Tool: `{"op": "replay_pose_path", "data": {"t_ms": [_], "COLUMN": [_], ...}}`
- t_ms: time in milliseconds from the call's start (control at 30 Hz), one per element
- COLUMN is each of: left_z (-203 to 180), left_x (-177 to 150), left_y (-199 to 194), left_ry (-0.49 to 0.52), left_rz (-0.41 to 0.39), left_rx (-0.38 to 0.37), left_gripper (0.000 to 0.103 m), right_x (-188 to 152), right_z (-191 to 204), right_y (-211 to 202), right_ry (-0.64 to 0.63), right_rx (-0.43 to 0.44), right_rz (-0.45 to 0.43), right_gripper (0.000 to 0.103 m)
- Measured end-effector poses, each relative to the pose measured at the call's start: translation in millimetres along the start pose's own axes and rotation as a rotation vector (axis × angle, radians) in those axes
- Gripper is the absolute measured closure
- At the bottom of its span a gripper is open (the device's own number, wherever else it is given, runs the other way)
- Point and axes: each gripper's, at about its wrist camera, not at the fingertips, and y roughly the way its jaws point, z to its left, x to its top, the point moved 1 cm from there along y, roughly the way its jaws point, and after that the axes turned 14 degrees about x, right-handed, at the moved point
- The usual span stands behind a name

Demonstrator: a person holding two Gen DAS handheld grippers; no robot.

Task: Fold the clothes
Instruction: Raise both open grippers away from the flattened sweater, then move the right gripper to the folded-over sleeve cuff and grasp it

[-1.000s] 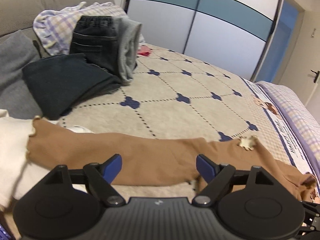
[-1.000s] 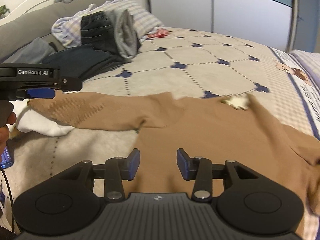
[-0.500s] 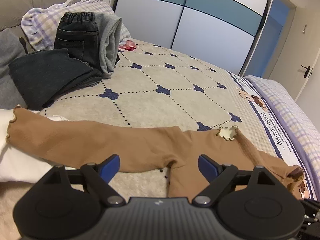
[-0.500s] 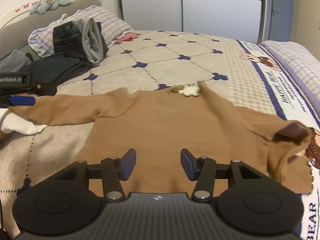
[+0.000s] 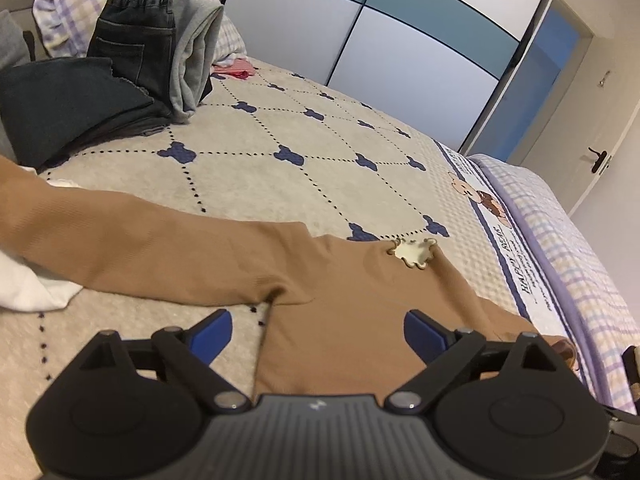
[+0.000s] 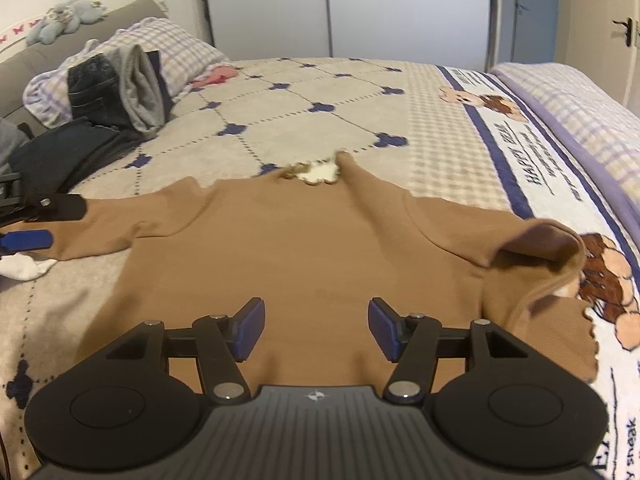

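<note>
**Ana:** Clothing first: where does the garment lie, and what are the tongs doing?

**Ben:** A brown long-sleeved top (image 6: 304, 248) lies spread flat on the patterned bedspread (image 6: 312, 92), its cream collar (image 6: 318, 171) pointing away from the person. The left gripper (image 5: 318, 330) hovers near the armpit seam with its blue pads wide apart, gripping nothing. The right gripper (image 6: 316, 330) hangs over the lower body of the top, also spread and empty.

**Ana:** How should the fold be started well?

**Ben:** My judgement is that a sleeve fold comes next. The left sleeve (image 5: 132, 248) stretches straight out to the side, so a grip near its cuff end, then a carry across the chest, should lay it flat. The right sleeve (image 6: 540, 256) is already bunched and partly flipped over on itself; it probably needs smoothing before anything is folded over it. Pinching one layer of knit only would avoid dragging the whole body along.

**Ana:** What can't be made out?

**Ben:** The left cuff runs out of the left camera's picture, and in the right camera it is partly behind the other tool. A white cloth (image 5: 28, 290) lies under that sleeve, mostly cut off; what it is I cannot tell. The hem nearest the person is hidden behind both gripper bodies. The collar is blurred in the right view. A pile of dark and grey clothes (image 5: 132, 60) rests by the checked pillow (image 6: 176, 50), well apart from the top.
</note>
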Motion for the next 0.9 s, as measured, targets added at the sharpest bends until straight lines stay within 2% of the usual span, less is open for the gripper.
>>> {"op": "replay_pose_path", "data": {"t_ms": [167, 533, 700, 900], "left_z": [-17, -50, -61, -71], "left_x": [-9, -27, -34, -40], "left_y": [2, 13, 16, 19], "left_ry": [0.028, 0.077, 0.109, 0.158], "left_rz": [-0.002, 0.024, 0.021, 0.026], "left_rx": [-0.009, -0.055, -0.052, -0.053], "left_gripper": [0.006, 0.002, 0.0, 0.0], "right_x": [0, -2, -3, -4], "right_z": [-22, -68, -82, -97], "right_y": [-7, -15, -17, -21], "right_ry": [0.052, 0.118, 0.132, 0.168], "right_rx": [-0.015, -0.113, -0.153, -0.153], "right_rz": [-0.009, -0.031, -0.037, -0.044], "right_gripper": [0.041, 0.039, 0.039, 0.038]}}
